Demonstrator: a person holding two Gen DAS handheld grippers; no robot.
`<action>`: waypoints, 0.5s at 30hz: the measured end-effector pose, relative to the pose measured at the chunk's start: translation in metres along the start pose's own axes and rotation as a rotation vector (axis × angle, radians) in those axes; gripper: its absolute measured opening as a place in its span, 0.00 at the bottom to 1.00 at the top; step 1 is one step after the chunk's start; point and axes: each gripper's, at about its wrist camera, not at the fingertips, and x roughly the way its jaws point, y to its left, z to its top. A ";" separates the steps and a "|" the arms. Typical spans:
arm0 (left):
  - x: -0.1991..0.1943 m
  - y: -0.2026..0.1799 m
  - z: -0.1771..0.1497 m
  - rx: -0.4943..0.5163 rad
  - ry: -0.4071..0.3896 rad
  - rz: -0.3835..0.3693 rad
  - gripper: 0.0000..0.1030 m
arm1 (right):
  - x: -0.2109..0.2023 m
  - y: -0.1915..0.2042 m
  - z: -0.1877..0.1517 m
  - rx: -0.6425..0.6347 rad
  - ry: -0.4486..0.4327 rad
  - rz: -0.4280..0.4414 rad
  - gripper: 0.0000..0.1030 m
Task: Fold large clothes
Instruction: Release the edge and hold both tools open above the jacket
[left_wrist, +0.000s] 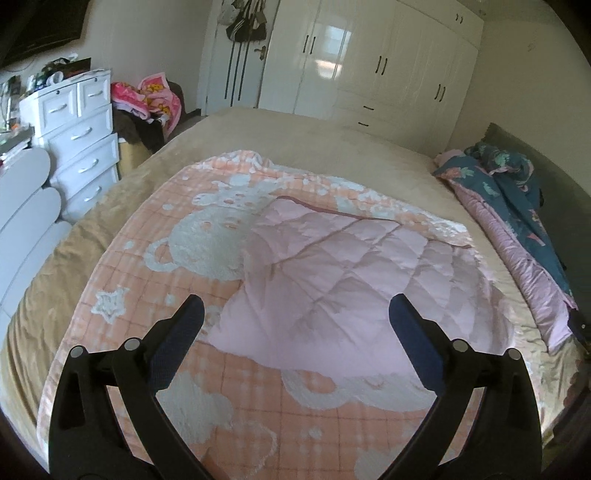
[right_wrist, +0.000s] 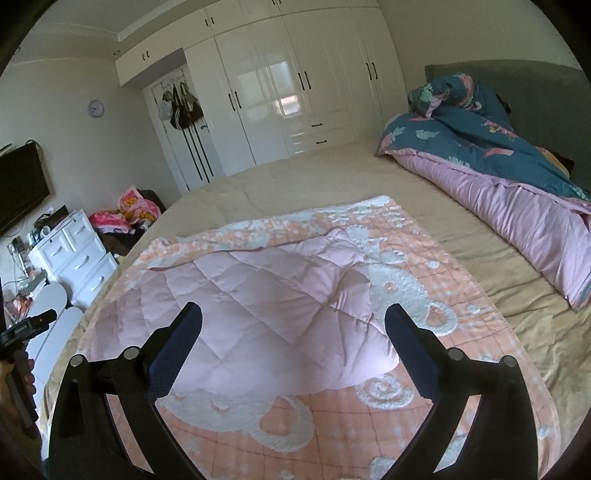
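Your left gripper (left_wrist: 295, 314) hangs with fingers spread wide, nothing between them; your right gripper (right_wrist: 293, 321) likewise, fingers apart and empty; the pink quilted jacket (left_wrist: 351, 266) lies mid-frame on the peach blanket (left_wrist: 147, 266) covering the bed (left_wrist: 314, 136).

- It was a home bedroom: a wide bed (right_wrist: 332, 177) filled the room.
- Glossy white wardrobe (right_wrist: 295, 92) lined the far wall.
- White drawer chest (left_wrist: 81, 136) stood beside it.
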 end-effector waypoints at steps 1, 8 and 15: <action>-0.003 -0.001 -0.002 0.001 -0.002 -0.002 0.91 | -0.003 0.002 -0.001 -0.004 -0.003 -0.003 0.96; -0.020 -0.006 -0.020 0.010 -0.001 -0.018 0.91 | -0.018 0.010 -0.014 -0.008 -0.004 0.014 0.96; -0.031 -0.012 -0.035 0.026 0.001 -0.031 0.91 | -0.031 0.013 -0.024 0.001 -0.018 0.016 0.96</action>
